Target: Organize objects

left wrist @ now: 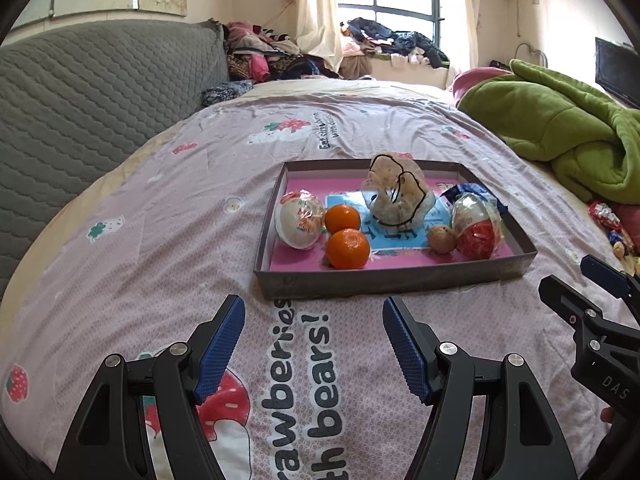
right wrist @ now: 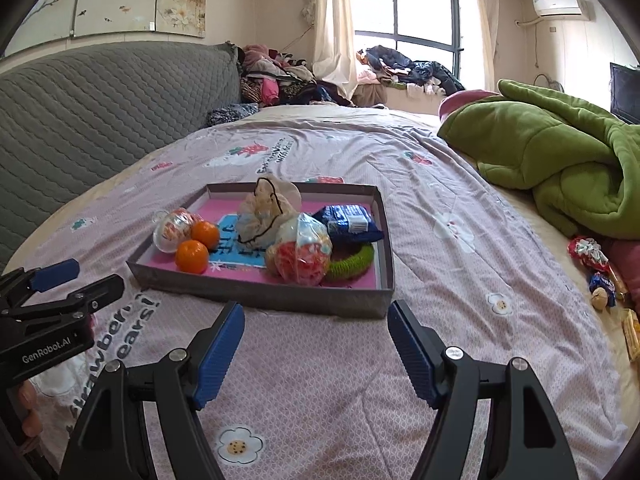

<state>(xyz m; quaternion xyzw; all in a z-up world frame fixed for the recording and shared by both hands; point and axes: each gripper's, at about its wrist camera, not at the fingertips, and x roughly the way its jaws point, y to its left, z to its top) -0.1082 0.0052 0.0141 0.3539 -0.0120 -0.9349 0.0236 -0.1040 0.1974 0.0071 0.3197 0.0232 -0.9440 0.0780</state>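
A shallow grey box [left wrist: 396, 276] [right wrist: 260, 294] with a pink floor lies on the bed. Inside it are two oranges [left wrist: 347, 248] [right wrist: 192, 256], a white wrapped ball [left wrist: 299, 224] [right wrist: 174, 230], a clear bag of pale stuff [left wrist: 396, 196] [right wrist: 264, 212], a red-and-white wrapped ball [left wrist: 478, 228] [right wrist: 304, 254], a small brown nut [left wrist: 441, 239], a blue snack packet [right wrist: 350, 222] and a green ring [right wrist: 354, 262]. My left gripper [left wrist: 314, 346] hovers open just before the box, nothing between its fingers. My right gripper [right wrist: 316, 350] is open too, near the box's right front corner.
A green blanket [left wrist: 560, 128] [right wrist: 560, 152] is heaped at the right. Loose wrapped sweets [right wrist: 600, 268] [left wrist: 612, 224] lie at the bed's right edge. A grey quilted headboard [left wrist: 92, 92] stands left. Clothes pile up by the window [left wrist: 392, 44]. The pink bedspread [right wrist: 460, 248] spreads around the box.
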